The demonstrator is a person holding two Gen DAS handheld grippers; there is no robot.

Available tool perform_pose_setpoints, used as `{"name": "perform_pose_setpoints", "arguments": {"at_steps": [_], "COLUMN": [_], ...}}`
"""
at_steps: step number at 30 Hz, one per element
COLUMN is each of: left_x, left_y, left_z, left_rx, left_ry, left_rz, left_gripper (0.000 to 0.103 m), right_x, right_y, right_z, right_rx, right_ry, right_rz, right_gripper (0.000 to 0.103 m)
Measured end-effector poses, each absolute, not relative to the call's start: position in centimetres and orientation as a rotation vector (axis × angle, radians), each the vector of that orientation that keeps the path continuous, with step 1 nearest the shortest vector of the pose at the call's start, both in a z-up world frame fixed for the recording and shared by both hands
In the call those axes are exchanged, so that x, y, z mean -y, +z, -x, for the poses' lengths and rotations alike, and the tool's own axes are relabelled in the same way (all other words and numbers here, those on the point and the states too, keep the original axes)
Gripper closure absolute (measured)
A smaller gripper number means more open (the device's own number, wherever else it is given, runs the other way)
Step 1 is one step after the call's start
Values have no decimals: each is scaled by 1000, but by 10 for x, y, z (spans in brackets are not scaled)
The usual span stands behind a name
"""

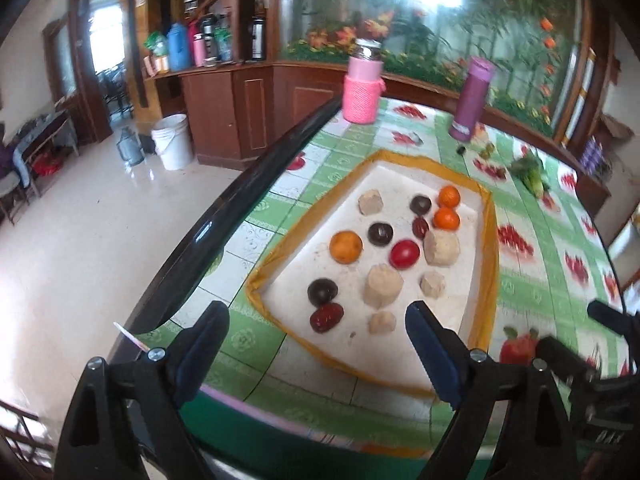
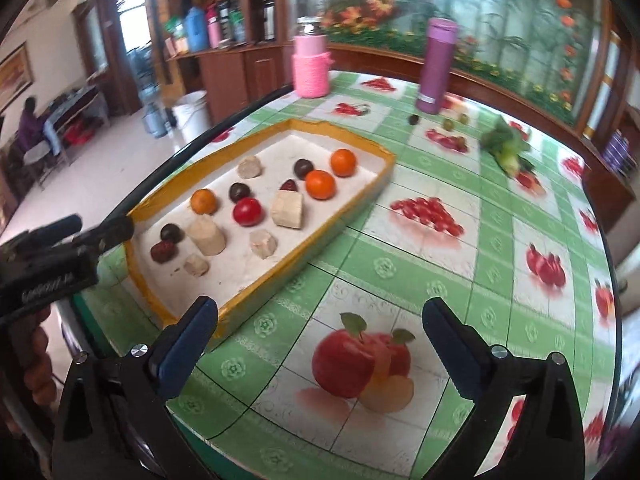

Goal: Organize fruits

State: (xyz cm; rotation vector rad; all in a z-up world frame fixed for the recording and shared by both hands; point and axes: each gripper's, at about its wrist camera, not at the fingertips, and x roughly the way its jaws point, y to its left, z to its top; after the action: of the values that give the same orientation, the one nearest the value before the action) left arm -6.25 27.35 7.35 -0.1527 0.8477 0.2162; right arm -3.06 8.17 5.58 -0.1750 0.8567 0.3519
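A white foam tray [image 1: 490, 240] [image 2: 288, 124] with a yellow taped rim lies on the green fruit-print tablecloth. In it are three oranges [image 1: 346, 247] [image 2: 320, 184], a red tomato [image 1: 405, 254] [image 2: 247, 211], three dark round fruits [image 1: 380, 234], two red dates [image 1: 326, 317] and several beige chunks [image 1: 383, 285] [image 2: 287, 209]. My left gripper [image 1: 316, 312] [image 2: 92, 226] hangs open above the tray's near end, holding nothing. My right gripper [image 2: 320, 308] [image 1: 580, 334] stands open over the cloth to the right of the tray, empty, above a printed apple.
A pink knit-sleeved jar [image 1: 362, 92] and a purple flask [image 1: 472, 98] stand at the table's far side. Leafy greens [image 2: 506, 148] and small green fruits [image 2: 450, 123] lie beyond the tray. The table's black edge [image 1: 240, 200] runs along the left; a white bucket [image 1: 172, 142] sits on the floor.
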Motion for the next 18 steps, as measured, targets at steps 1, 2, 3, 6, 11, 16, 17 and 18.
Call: {"name": "perform_pose_setpoints", "arguments": {"at_steps": [1,2,3,6,11,16,17,18], "left_x": [-273,-272,-272,-274,-273,-269,-268,-268], "left_y": [74,75,75,75,75,75,75,76], "left_z": [65,69,71,75,79,81,82,82], "left_rx": [-845,-839,-833,-833,-826,-822,-821,-821], "left_ry": [199,195,195,165,136,109,106,99], "left_rz": [139,127,114,112,110,110,108,107], "left_gripper": [12,12,12,12,12,12,12,12], "right_x": [-81,-82,-82,-80,-76,-70,-69,-68], "right_y": [56,55,54,51,48,47,47,47], "right_z": [35,37,40,49,64,70,71,72], "right_rx": [-849,-846,-846,-855,-857,-860,-861,-861], "right_ry": [329,312,297,266,220,187,184,182], "right_rz": [155,151,150,139,139,132,126,122], "right_gripper": [0,0,0,0,0,0,0,0]}}
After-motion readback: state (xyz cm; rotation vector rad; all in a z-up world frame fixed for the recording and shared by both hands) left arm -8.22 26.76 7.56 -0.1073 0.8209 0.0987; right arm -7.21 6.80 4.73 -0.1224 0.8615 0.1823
